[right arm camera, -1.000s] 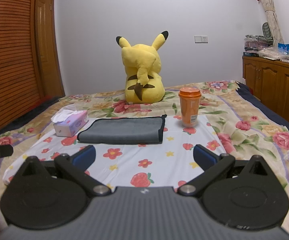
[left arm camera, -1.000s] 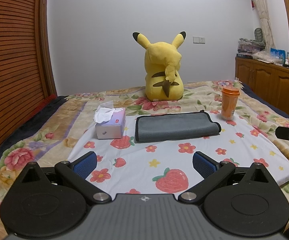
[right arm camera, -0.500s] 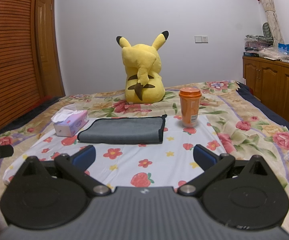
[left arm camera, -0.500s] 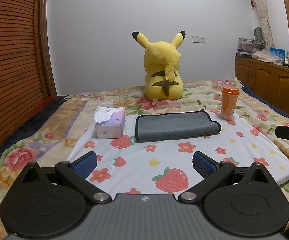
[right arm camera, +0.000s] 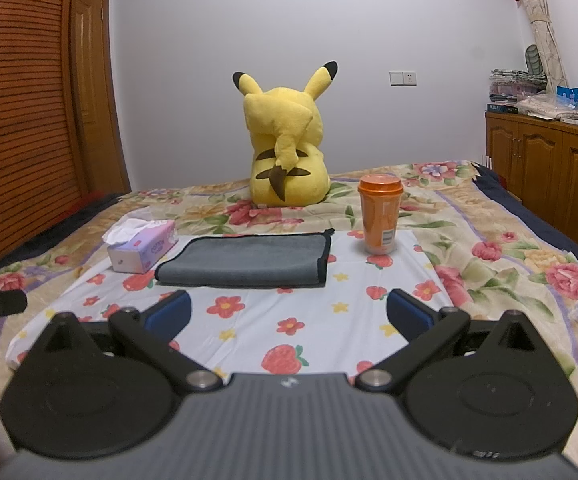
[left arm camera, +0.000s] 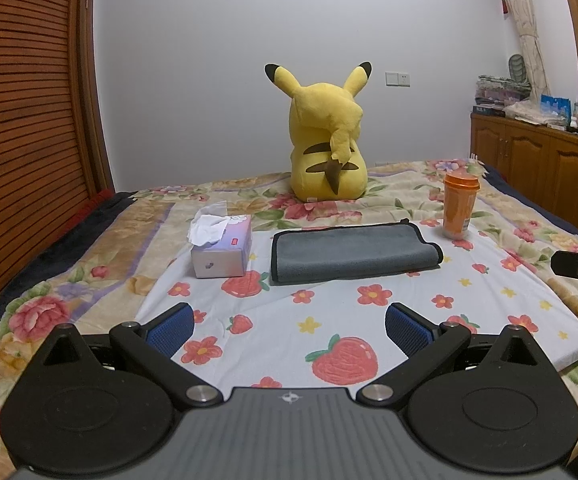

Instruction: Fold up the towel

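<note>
A grey towel (left arm camera: 353, 252) with a dark hem lies folded in a flat rectangle on the white flower-and-strawberry cloth (left arm camera: 489, 304) on the bed. In the right wrist view the same towel (right arm camera: 249, 260) sits ahead and slightly left. My left gripper (left arm camera: 289, 328) hovers open in front of the towel, well short of it, nothing between its blue pads. My right gripper (right arm camera: 287, 312) is likewise open and empty, a little back from the towel's near edge. Each gripper's tip shows at the edge of the other's view.
A tissue box (left arm camera: 221, 250) stands just left of the towel, an orange lidded cup (left arm camera: 460, 208) just right of it. A yellow plush toy (left arm camera: 327, 140) sits behind on the floral bedspread. Wooden cabinets (right arm camera: 549, 164) line the right wall, a slatted wooden door (left arm camera: 21, 120) the left.
Almost nothing: both grippers stay open and in place, with only a very slight drift of the views. The towel has not moved.
</note>
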`<state>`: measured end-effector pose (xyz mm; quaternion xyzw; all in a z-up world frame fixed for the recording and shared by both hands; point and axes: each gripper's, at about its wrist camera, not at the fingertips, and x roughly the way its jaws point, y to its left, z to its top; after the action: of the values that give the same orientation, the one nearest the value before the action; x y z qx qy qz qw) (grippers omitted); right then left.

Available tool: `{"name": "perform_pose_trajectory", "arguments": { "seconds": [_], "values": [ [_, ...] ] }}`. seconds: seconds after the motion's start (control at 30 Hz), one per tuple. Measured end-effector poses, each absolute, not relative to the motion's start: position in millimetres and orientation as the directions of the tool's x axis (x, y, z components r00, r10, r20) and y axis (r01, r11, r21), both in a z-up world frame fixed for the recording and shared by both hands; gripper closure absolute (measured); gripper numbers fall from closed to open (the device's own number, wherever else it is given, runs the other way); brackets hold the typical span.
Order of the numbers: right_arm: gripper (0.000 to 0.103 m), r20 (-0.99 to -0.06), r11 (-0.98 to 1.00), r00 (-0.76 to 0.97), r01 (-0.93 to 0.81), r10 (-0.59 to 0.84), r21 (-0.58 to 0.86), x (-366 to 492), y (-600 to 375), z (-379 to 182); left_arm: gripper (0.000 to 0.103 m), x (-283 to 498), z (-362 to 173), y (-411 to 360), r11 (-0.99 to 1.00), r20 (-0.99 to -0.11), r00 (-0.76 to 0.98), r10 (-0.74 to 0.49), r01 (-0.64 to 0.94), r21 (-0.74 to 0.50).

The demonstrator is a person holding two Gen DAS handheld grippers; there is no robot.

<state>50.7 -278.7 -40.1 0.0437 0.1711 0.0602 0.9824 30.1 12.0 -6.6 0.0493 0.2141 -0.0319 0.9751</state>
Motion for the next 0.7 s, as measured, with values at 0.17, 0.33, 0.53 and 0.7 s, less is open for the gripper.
{"name": "perform_pose_trajectory", "arguments": {
  "seconds": [0.17, 0.33, 0.53, 0.7],
  "values": [
    [0.0, -0.331, 0.989, 0.934, -0.104, 0.133, 0.106, 50.6, -278.7, -40.2, 0.0, 30.1, -6.4, 11.4, 0.993, -0.421, 0.906, -0.041, 0.083, 0.083],
    [0.0, -0.33, 0.989, 0.935, -0.103, 0.133, 0.106, 50.5, -278.7, -40.3, 0.0, 30.1, -6.4, 11.3, 0.993, -0.421, 0.906, -0.04, 0.083, 0.083],
    [0.0, -0.33, 0.989, 0.935, -0.103, 0.133, 0.107, 50.0, -278.4, -40.8, 0.0, 29.7, -6.7, 12.1, 0.993, -0.422, 0.906, -0.041, 0.084, 0.084],
    [0.0, -0.331, 0.989, 0.934, -0.102, 0.133, 0.109, 50.0, -278.5, -40.8, 0.0, 30.0, -6.3, 10.9, 0.993, -0.421, 0.906, -0.039, 0.083, 0.085]
  ]
}}
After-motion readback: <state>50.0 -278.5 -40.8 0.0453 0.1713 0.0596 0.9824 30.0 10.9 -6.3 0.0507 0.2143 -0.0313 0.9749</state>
